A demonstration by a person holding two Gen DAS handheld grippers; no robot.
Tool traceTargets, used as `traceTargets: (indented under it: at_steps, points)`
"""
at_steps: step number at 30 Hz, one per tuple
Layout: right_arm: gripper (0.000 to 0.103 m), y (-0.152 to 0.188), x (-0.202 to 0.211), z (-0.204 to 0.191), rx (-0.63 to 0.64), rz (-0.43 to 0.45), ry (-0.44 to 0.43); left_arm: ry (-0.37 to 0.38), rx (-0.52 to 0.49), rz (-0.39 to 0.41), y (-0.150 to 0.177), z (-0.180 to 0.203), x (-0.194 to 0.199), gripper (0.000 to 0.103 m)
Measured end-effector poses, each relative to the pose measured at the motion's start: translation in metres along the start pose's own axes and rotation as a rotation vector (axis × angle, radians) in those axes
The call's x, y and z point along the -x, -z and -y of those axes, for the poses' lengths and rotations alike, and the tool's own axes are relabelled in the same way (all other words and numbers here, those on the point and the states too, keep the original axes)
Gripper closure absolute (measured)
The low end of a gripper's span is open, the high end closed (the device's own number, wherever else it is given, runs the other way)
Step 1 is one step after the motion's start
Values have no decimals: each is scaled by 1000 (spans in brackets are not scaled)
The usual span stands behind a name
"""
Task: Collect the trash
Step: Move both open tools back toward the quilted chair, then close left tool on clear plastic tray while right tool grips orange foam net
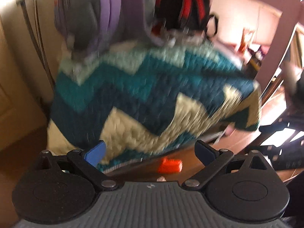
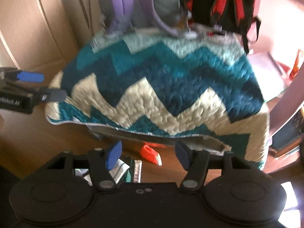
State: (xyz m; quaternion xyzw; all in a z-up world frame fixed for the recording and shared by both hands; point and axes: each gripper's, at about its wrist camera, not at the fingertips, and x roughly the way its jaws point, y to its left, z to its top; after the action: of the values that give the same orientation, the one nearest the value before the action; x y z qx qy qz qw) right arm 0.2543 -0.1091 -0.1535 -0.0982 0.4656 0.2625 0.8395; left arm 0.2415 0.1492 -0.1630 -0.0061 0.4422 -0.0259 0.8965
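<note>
Both pictures were blurred, so small details were hard to read.

A quilted blanket with a zigzag pattern in teal, dark blue and cream (image 2: 161, 87) hung over the edge of a piece of furniture and filled the middle of both views. Above it, at twelve o'clock, hung a grey and lilac backpack (image 2: 144, 3) and, beside it at one o'clock, a black and red backpack (image 2: 224, 1).

The left gripper (image 1: 152, 152) had its blue-padded jaws spread wide, with nothing between them. From the right wrist view it also showed at nine o'clock, close to the blanket's left edge, and its black body carried white writing ending in ".AI"; the rest was cut off and I could not read it.

The right gripper (image 2: 148, 156) also stood with its jaws apart, and the pads pressed on nothing.

The trash lay on the brown wooden floor (image 2: 38, 142) below the blanket's lower edge. A crumpled orange wrapper (image 2: 152, 153) lay at six o'clock from the blanket, between the right gripper's fingers in the picture but not touched by them. Just beside it, at seven o'clock, were a narrow silver sachet (image 2: 137, 169) and a white crumpled packet (image 2: 119, 168). Their printing was too blurred to read.
</note>
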Motion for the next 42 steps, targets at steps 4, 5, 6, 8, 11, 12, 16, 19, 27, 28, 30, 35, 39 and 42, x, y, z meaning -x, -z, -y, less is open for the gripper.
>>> traceTargets:
  at_steps: [4,5,6,8,11,12,16,19,27,28,30,35,39,42]
  points:
    - [41,8,-57,11,-9,-38,13,-41,-18,-67,26,-1,-52,3]
    - [41,11,-71,14,-9,-46,19,-53,-24,-91,32,1,-64,3]
    - [41,13,-84,17,-14,-55,15,-66,-30,-129,35,3,-77,3]
    - [41,18,-112,25,-30,-82,-9,-70,-38,-169,43,8,-99,3]
    - [41,24,-151,32,-33,-118,-33,-87,-48,-223,60,22,-128,3]
    - [41,26,-164,36,-36,-136,-42,-84,-33,-256,67,26,-139,3]
    - [41,31,-202,46,-41,-197,-82,-62,20,-407,98,48,-182,3]
    - [41,38,-222,49,-18,-227,-97,-33,64,-517,122,66,-216,3]
    - [41,55,-271,46,49,-291,-126,-80,105,-660,185,91,-285,3]
    - [41,56,-276,45,58,-296,-130,-79,104,-669,189,94,-290,3]
    - [41,57,-290,40,94,-301,-127,-70,109,-705,201,96,-300,3]
    - [41,59,-321,30,138,-318,-132,-49,101,-787,226,101,-320,3]
    - [41,63,-340,25,157,-327,-136,-6,90,-836,242,108,-328,3]
    - [41,66,-349,18,199,-322,-126,7,79,-850,250,112,-332,3]
